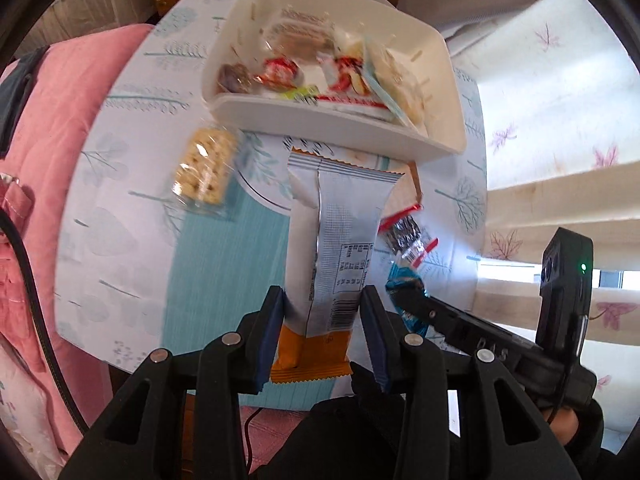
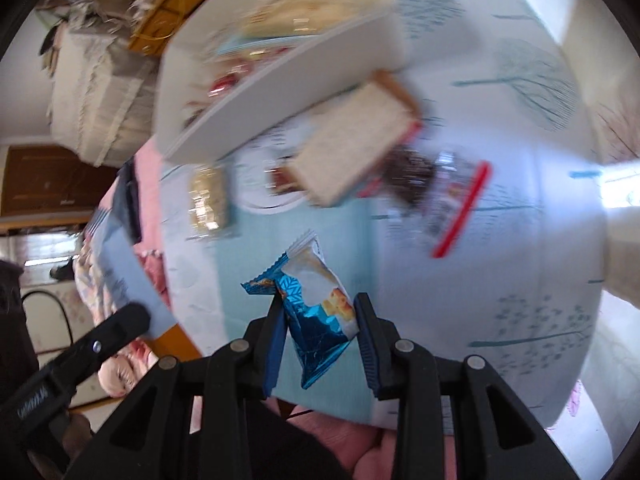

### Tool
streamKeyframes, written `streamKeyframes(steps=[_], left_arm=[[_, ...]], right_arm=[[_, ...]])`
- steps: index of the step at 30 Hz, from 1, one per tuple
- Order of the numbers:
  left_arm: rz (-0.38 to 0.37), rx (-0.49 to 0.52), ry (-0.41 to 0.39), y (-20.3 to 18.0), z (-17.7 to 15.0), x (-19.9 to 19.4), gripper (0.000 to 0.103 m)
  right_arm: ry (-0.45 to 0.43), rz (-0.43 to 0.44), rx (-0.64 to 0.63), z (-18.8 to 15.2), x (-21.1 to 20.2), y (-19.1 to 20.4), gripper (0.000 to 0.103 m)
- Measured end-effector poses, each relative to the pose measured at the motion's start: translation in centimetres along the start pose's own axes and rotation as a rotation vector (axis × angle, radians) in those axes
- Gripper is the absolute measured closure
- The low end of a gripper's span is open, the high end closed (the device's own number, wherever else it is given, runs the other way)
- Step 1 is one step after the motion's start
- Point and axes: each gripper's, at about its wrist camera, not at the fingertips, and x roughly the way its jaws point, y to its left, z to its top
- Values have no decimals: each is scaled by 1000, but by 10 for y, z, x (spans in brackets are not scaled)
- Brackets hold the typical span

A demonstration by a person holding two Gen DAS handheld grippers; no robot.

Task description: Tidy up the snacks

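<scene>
My left gripper [image 1: 322,300] is shut on a long silver snack bag with orange ends [image 1: 334,240], held above the table. Beyond it stands a white bin [image 1: 332,122] holding several wrapped snacks. On the cloth lie a clear cracker pack [image 1: 204,168] and a red-and-clear candy wrapper [image 1: 404,232]. My right gripper [image 2: 318,304] is shut on a small blue snack packet [image 2: 316,316], lifted off the table. The right wrist view is blurred; the white bin [image 2: 280,80], a pale wafer pack [image 2: 352,156], the cracker pack [image 2: 208,200] and a clear red-edged wrapper [image 2: 444,196] show.
The round table [image 1: 132,240] wears a pale cloth with a tree print and a teal centre. Pink bedding [image 1: 52,140] lies to its left. A window sill [image 1: 560,204] runs on the right. The other gripper's body [image 1: 500,344] reaches in from the lower right.
</scene>
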Motion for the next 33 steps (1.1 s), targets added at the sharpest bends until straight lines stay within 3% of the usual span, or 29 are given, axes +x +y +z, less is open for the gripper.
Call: streamKeyframes(steps=[8,13,25,33], left_arm=[[37,30,13,21,34,-29,66],[38,81,3,24,63,-44,65],[5,196,-4,11,139,-44,65],[-37,205,-4,4,177,-19,65]], right_arm=[[-29,86,-28,13,-4,61,70],[-80,95,-20,26,-9,83,70],[-165,83,55,62,-10,93,70],[-210,51,83,93,-1,90,70]])
